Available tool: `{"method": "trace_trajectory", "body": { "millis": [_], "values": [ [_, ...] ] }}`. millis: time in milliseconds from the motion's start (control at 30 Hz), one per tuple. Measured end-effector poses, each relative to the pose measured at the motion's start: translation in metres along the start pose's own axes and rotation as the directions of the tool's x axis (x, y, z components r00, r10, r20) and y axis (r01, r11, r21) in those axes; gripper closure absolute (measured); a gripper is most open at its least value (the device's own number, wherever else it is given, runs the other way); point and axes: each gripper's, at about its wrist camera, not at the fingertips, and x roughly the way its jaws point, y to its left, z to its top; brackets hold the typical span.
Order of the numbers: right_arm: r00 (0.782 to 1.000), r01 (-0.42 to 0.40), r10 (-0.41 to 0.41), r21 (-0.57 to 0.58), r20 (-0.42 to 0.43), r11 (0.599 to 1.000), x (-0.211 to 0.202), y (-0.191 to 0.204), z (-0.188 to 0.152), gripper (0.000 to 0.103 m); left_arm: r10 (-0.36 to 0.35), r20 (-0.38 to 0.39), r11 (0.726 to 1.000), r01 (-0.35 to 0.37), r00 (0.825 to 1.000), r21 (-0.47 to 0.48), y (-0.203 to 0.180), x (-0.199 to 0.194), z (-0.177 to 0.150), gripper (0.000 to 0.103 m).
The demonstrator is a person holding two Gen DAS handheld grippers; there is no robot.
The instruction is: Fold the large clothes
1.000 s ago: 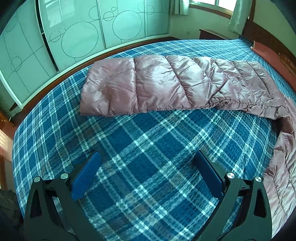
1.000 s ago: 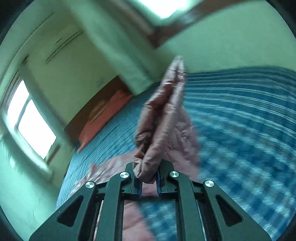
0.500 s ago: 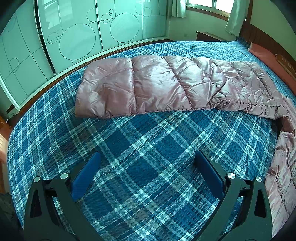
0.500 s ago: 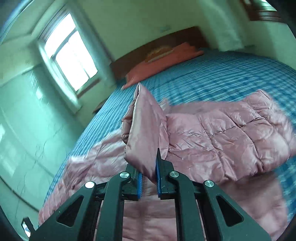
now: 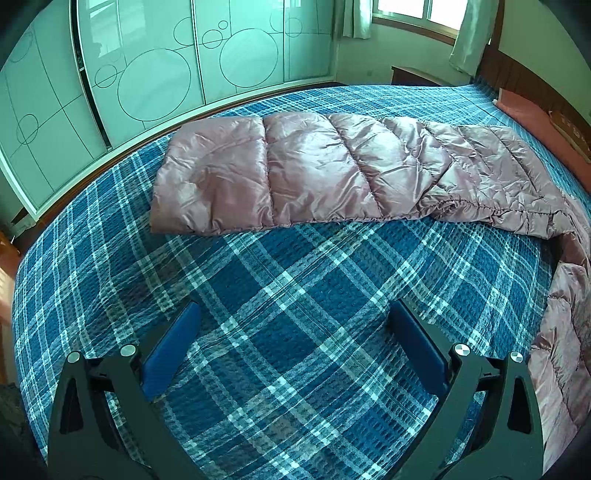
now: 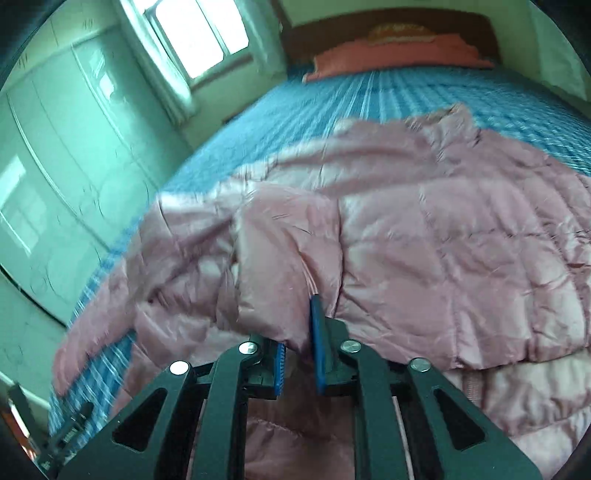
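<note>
A pink quilted puffer jacket [image 5: 314, 166] lies spread across the blue plaid bedspread [image 5: 295, 295]. Its long panel stretches from left to right, and more of it runs down the right edge. My left gripper [image 5: 293, 306] hovers open over bare bedspread, short of the jacket, with nothing between its blue pads. In the right wrist view, my right gripper [image 6: 297, 350] is low over the jacket body [image 6: 443, 240]. A folded sleeve end [image 6: 288, 258] sits between its pads. The jaws are opening, and the fabric still fills the gap.
A sliding wardrobe [image 5: 147, 74] with circle patterns lines the far side of the bed. A red pillow [image 6: 399, 55] rests against the dark wooden headboard [image 6: 388, 26]. A bedside cabinet [image 5: 413, 74] stands in the corner under a window [image 6: 192, 33].
My right gripper swung round and came down with the sleeve, from held up in the air to laid over the jacket body. The left gripper stayed in place, still open.
</note>
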Motion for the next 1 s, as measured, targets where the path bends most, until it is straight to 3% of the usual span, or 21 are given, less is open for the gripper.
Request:
{"method": "trace_trajectory", "body": {
  "millis": [33, 100, 167, 267, 367, 467, 500, 600, 700, 800, 900, 1000],
  "values": [
    [1.0, 0.002, -0.002, -0.011, -0.008, 1.0, 0.004, 0.002, -0.001, 0.08, 0.0, 0.0, 1.0, 0.0, 1.0, 0.0, 0.0, 0.0, 0.0, 0.002],
    [0.999, -0.047, 0.047, -0.029, -0.007, 0.998, 0.002, 0.007, -0.003, 0.046, -0.001, 0.0, 1.0, 0.001, 1.0, 0.0, 0.0, 0.001, 0.0, 0.002],
    [0.998, -0.055, 0.055, -0.037, -0.004, 0.998, -0.001, 0.009, -0.004, 0.039, -0.002, 0.0, 1.0, 0.002, 1.0, -0.001, 0.0, 0.0, 0.0, 0.002],
    [0.994, -0.087, 0.09, -0.062, 0.063, 0.994, -0.044, 0.003, -0.006, 0.039, -0.001, 0.0, 1.0, 0.001, 1.0, -0.001, 0.0, 0.0, 0.0, 0.002],
    [0.991, -0.071, 0.074, -0.034, 0.11, 0.997, -0.069, -0.018, -0.002, 0.039, 0.0, 0.002, 1.0, 0.0, 1.0, 0.0, 0.0, 0.001, -0.001, 0.002],
    [0.98, 0.049, -0.066, 0.092, 0.186, 0.995, -0.112, -0.093, 0.009, 0.041, 0.001, 0.002, 1.0, -0.001, 1.0, 0.0, 0.0, 0.0, 0.0, 0.002],
    [0.973, 0.095, -0.12, 0.133, 0.197, 0.987, -0.119, -0.114, 0.011, 0.048, 0.002, 0.002, 1.0, -0.002, 1.0, 0.0, 0.0, -0.001, 0.0, 0.002],
    [0.936, 0.24, -0.306, 0.319, 0.174, 0.917, -0.134, -0.198, 0.014, 0.064, 0.002, 0.002, 1.0, -0.002, 1.0, 0.001, 0.0, 0.0, 0.0, 0.002],
    [0.921, 0.306, -0.375, 0.396, 0.107, 0.866, -0.125, -0.242, 0.01, 0.07, 0.001, 0.001, 1.0, -0.001, 1.0, 0.0, -0.001, 0.0, 0.0, 0.002],
    [0.939, 0.305, -0.342, 0.393, 0.027, 0.868, -0.096, -0.258, 0.001, 0.07, 0.001, 0.002, 1.0, -0.001, 1.0, 0.0, -0.001, 0.001, -0.001, 0.002],
    [0.904, 0.402, -0.426, 0.277, 0.029, 0.873, -0.09, -0.238, 0.005, 0.07, 0.001, 0.002, 1.0, -0.001, 1.0, 0.0, 0.0, 0.001, -0.001, 0.002],
    [0.913, 0.373, -0.401, 0.253, 0.071, 0.893, -0.097, -0.22, 0.008, 0.07, 0.003, 0.002, 1.0, -0.003, 1.0, 0.001, -0.001, 0.0, 0.0, 0.002]
  ]
}}
